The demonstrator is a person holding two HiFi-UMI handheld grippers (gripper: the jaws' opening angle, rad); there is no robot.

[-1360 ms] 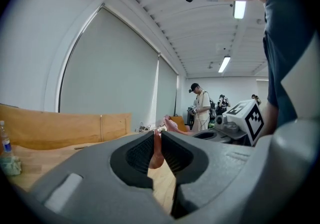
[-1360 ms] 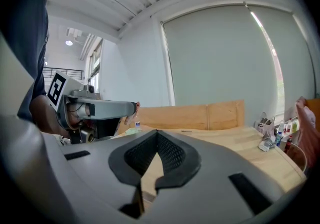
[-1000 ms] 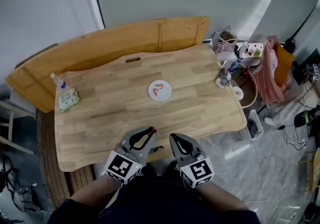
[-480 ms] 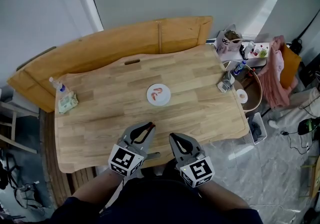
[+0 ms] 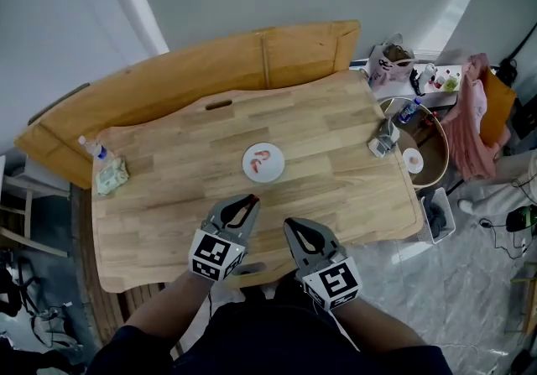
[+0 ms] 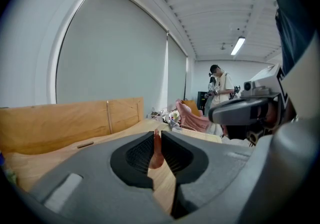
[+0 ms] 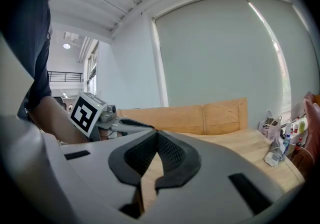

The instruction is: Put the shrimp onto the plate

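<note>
The shrimp [image 6: 156,151] is pinched upright between the jaws of the left hand-held gripper [image 5: 251,200], which are closed on it so that only a narrow pink strip shows between the ribbed pads. This hand-held gripper hangs over the near part of the bench [image 5: 336,172], tips pointing away from the person. Just to its right is the right hand-held gripper [image 5: 289,224], a little nearer to the person, its jaws brought together at the tips with nothing between them. Straight ahead of the left hand-held gripper's tips, near but not touching, a white plate [image 5: 274,170] lies on the bench with a second shrimp [image 5: 263,158] already on it. Well off to the left of both, at the bench's edge, is a water bottle [image 5: 92,148]. Beyond the plate, a wooden board [image 5: 210,71] runs along the far side of the bench.
</note>
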